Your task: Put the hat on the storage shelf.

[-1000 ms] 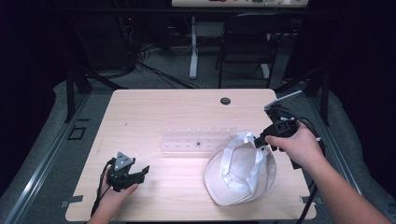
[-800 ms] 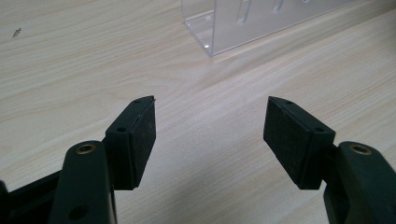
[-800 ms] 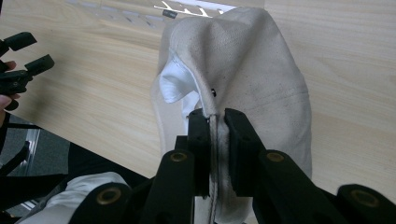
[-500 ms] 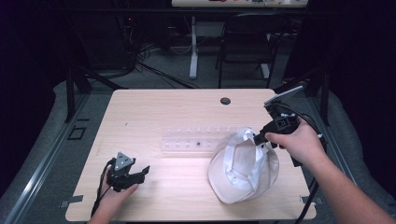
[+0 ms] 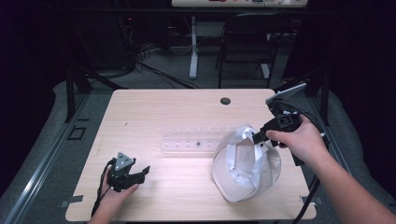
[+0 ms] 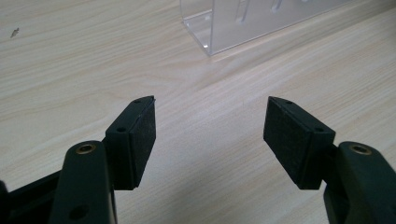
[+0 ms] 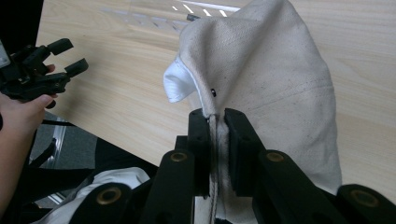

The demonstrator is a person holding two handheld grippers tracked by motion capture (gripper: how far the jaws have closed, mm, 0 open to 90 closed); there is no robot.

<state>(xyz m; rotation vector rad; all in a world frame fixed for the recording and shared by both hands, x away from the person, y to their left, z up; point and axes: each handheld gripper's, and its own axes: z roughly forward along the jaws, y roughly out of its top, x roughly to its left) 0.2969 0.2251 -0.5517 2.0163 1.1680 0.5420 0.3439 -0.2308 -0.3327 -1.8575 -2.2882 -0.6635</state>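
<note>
A white cloth cap hangs by its edge from my right gripper at the table's right side, its lower part resting on the wood. In the right gripper view the jaws are shut on the cap's seam, and the cream fabric drapes away beyond the right gripper. My left gripper rests low near the front left of the table, held by a hand. Its pads stand wide apart over bare wood in the left gripper view, and the left gripper holds nothing.
A clear plastic rack lies across the middle of the wooden table, its corner just ahead of the left jaws. A dark round grommet sits near the far edge. A chair and desk legs stand beyond the table.
The right gripper has shifted the cap slightly to the right and lifted its edge a little. The left gripper has stayed put.
</note>
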